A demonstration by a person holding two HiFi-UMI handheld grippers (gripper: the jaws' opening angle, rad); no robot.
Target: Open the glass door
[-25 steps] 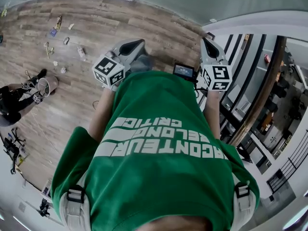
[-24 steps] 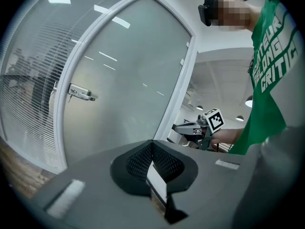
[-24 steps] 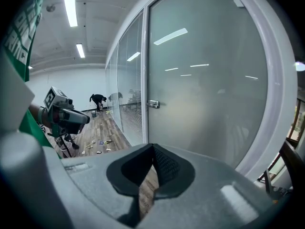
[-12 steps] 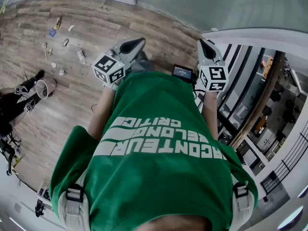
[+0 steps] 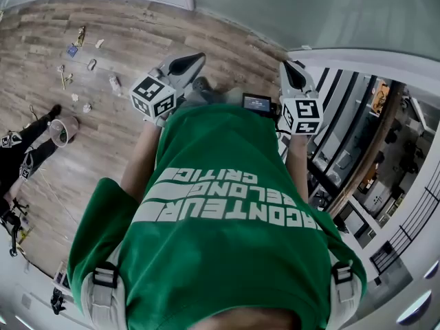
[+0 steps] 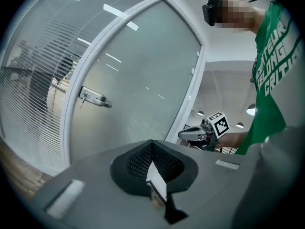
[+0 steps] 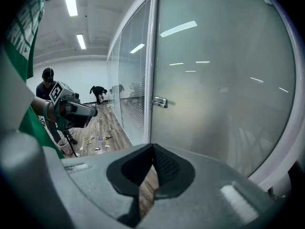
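The frosted glass door [image 5: 275,12] in its white frame stands shut just ahead of me. Its metal lever handle [image 6: 95,98] shows at the left in the left gripper view, and the handle [image 7: 159,101] sits at mid-height in the right gripper view, well beyond the jaws. My left gripper [image 5: 199,57] is held in front of my green shirt, its jaws shut with nothing in them. My right gripper [image 5: 285,64] is level with it to the right, also shut and holding nothing. Neither touches the door. Each gripper appears in the other's view: the right gripper [image 6: 202,133] and the left gripper [image 7: 71,109].
Wood-plank floor [image 5: 124,40] lies to the left, with small litter [image 5: 75,47] and a cup [image 5: 62,126] on it. A person in black [image 5: 20,157] is at the left edge. A railing over a lower level [image 5: 357,163] runs on the right. A small screen [image 5: 258,103] hangs between the grippers.
Both grippers have edged slightly towards the door. The person in black on the floor has slid towards the left edge of the head view.
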